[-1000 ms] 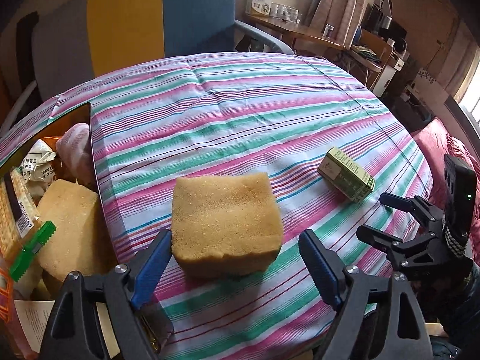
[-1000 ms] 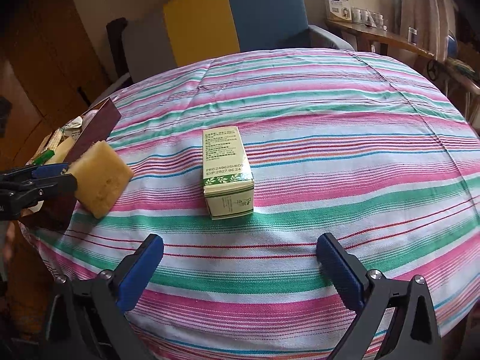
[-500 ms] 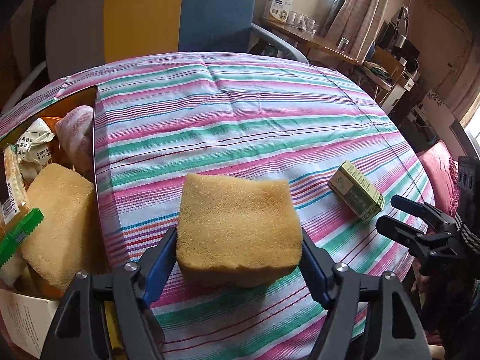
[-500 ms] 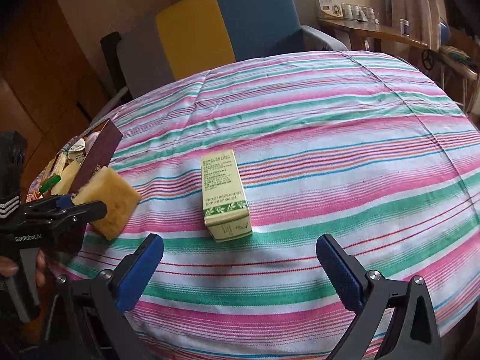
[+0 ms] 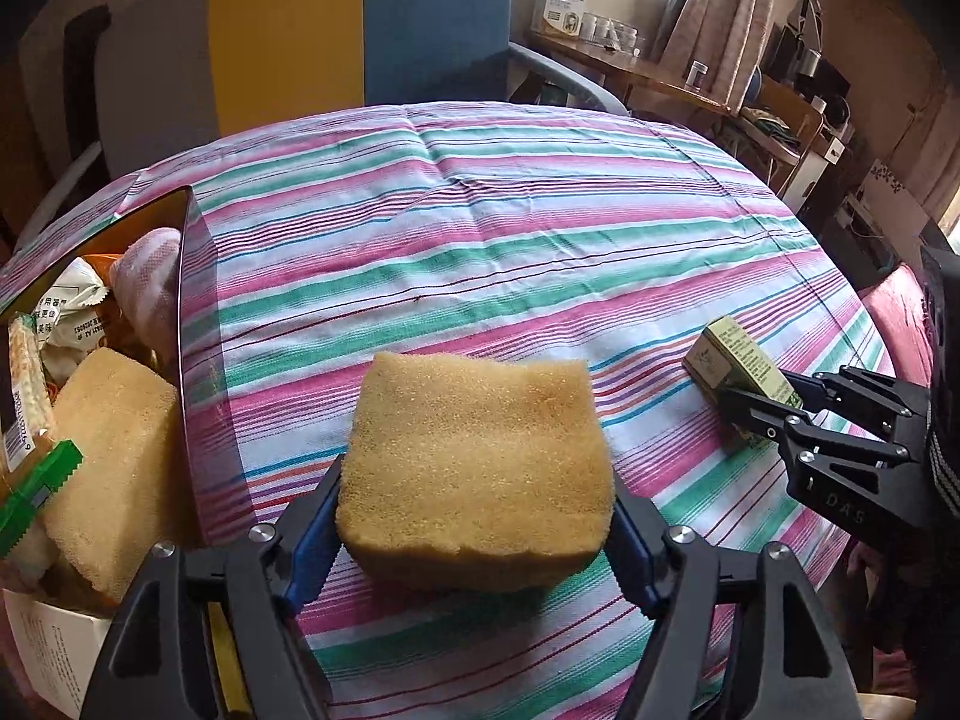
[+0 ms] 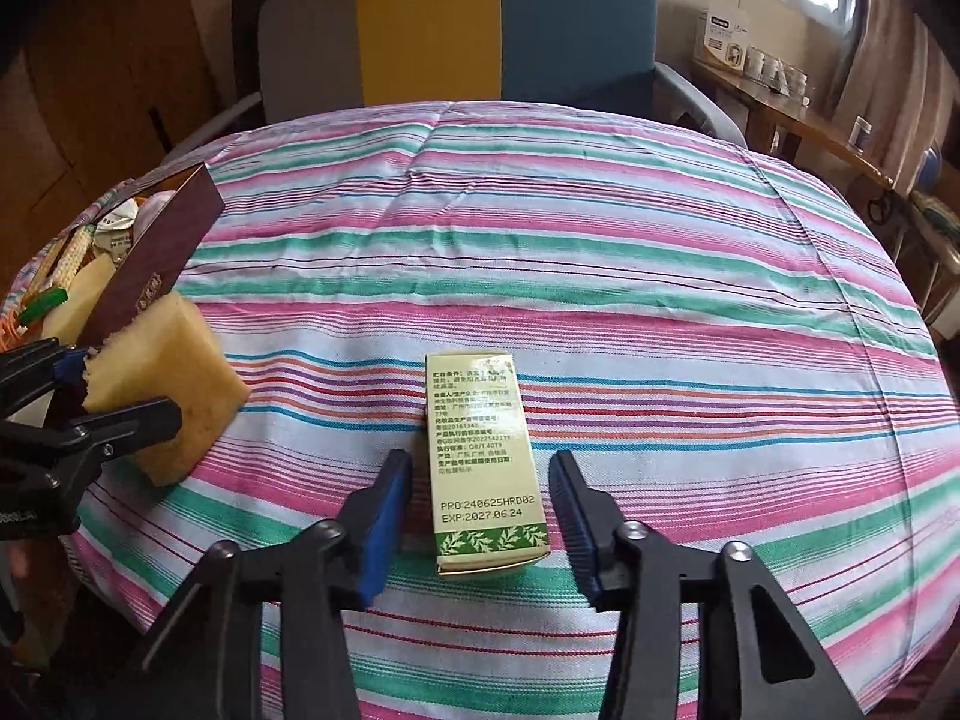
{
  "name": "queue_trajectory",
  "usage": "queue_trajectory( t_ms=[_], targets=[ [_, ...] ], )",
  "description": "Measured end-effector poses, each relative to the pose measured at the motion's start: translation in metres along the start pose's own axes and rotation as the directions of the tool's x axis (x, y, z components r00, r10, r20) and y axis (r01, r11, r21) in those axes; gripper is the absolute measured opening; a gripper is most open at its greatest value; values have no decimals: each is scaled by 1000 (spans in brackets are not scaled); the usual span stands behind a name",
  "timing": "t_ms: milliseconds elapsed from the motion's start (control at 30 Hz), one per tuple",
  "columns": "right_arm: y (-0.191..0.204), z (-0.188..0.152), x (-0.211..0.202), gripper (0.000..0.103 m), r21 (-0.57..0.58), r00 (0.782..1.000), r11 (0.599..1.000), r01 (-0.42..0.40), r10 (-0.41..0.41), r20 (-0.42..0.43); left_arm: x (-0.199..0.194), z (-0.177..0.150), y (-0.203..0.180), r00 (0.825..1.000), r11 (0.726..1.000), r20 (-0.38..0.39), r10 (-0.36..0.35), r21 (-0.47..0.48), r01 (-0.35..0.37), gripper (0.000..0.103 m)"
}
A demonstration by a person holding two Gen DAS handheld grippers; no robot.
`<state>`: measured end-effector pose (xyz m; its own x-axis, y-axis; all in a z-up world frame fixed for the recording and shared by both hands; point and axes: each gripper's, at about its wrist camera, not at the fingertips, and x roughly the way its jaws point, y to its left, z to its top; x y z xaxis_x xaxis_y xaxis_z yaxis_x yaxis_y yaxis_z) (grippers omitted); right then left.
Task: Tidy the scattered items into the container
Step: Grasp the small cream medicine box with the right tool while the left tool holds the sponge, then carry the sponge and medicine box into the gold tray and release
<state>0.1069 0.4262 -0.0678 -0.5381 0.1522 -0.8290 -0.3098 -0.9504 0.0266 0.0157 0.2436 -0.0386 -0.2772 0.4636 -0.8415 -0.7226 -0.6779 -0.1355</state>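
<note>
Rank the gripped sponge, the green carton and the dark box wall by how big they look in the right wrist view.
1. Sponge, held in the left gripper.
2. Dark box wall, close to the sponge in apparent area, so this pair is unsure.
3. Green carton, between the right gripper's open fingers; nearness enlarges it.

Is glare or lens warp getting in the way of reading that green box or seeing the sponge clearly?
Right wrist view: green box sharp, date print legible, mild sheen only; window top right blown out. Left wrist view: sponge crisp between the left gripper fingers; fisheye bows the striped cloth, corners dark.
</note>
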Motion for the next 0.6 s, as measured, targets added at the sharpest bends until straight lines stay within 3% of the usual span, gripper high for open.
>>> queue_trajectory(
  t_ms=[33,333,600],
  targets=[
    [0,-2,-2,31,3,1000,1000,1,-1,4,-2,-1,0,1000,1000,6,-10,-6,10,74],
    [1,-17,-24,30,48,999,998,-45,44,30,-23,-15,4,994,994,61,-92,-58,95,73],
    [27,-9,-39,30,12,992,993,-114,113,54,-70,-27,27,984,984,156,-85,-140,107,73]
  ],
)
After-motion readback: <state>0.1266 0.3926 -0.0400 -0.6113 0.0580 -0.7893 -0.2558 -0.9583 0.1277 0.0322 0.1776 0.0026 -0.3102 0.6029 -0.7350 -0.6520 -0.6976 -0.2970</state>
